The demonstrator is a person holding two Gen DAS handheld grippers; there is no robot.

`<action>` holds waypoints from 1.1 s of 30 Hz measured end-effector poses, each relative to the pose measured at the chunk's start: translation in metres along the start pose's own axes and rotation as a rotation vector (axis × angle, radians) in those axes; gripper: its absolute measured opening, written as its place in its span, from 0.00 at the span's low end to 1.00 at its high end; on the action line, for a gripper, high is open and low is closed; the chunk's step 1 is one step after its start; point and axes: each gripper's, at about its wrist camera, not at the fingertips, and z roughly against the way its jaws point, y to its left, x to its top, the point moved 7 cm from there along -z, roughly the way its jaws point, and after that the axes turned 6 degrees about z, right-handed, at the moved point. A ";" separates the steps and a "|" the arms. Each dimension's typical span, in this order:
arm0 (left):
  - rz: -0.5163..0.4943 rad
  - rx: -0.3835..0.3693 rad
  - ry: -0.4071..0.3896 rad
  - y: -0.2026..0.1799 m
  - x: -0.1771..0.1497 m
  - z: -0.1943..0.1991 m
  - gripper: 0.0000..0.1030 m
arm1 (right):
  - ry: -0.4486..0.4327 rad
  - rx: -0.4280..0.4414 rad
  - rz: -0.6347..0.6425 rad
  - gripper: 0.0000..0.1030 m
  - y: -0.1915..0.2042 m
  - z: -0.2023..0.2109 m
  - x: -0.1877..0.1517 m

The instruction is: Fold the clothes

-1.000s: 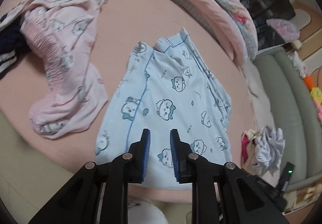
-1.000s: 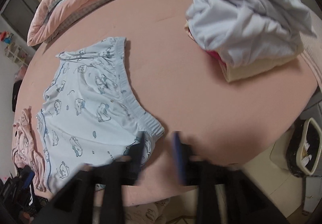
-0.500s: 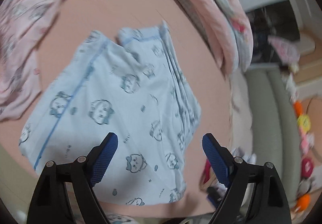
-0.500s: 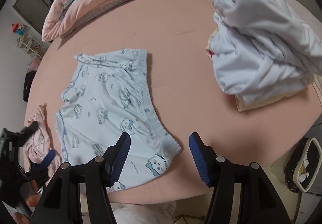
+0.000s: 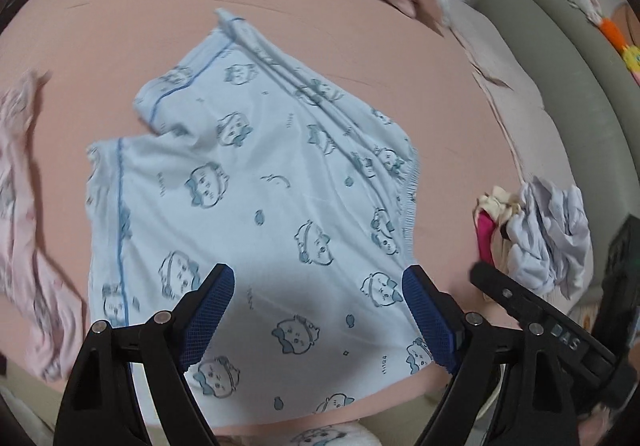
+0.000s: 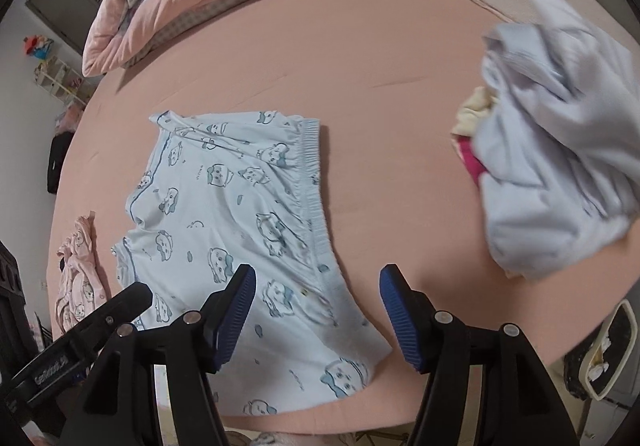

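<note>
shorts: light blue printed shorts [image 5: 256, 205] lie flat on the pink bed [image 6: 380, 57], waistband toward the right gripper
left gripper [image 5: 318, 292]: wide, empty, over the leg half
right gripper [image 6: 318, 292]: opening, empty, above the waistband's near corner
nearer hand: right, for the waistband

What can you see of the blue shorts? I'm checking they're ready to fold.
The blue shorts are light blue thin fabric printed with cartoon animals, with darker blue piping near the leg hems and a gathered elastic waistband. They lie spread mostly flat on the pink bed, slightly wrinkled, one leg edge turned over, reaching the near edge. Nothing grips them.
</note>
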 end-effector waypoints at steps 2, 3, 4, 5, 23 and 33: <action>-0.030 -0.002 0.022 0.000 0.007 -0.004 0.83 | 0.012 -0.006 0.025 0.62 0.005 -0.007 0.005; -0.047 0.001 0.030 0.001 0.011 -0.005 0.83 | 0.018 -0.009 0.039 0.62 0.007 -0.010 0.008; -0.059 0.001 0.037 0.002 0.015 -0.007 0.83 | 0.024 -0.012 0.053 0.62 0.010 -0.013 0.010; -0.071 0.001 0.048 0.004 0.020 -0.009 0.83 | 0.026 -0.013 0.066 0.62 0.011 -0.015 0.013; -0.209 0.210 0.055 0.083 0.137 -0.042 0.83 | 0.027 -0.038 0.084 0.62 -0.002 -0.056 0.104; -0.045 0.168 0.120 0.138 0.157 -0.063 0.83 | 0.071 0.038 -0.012 0.62 -0.009 -0.094 0.111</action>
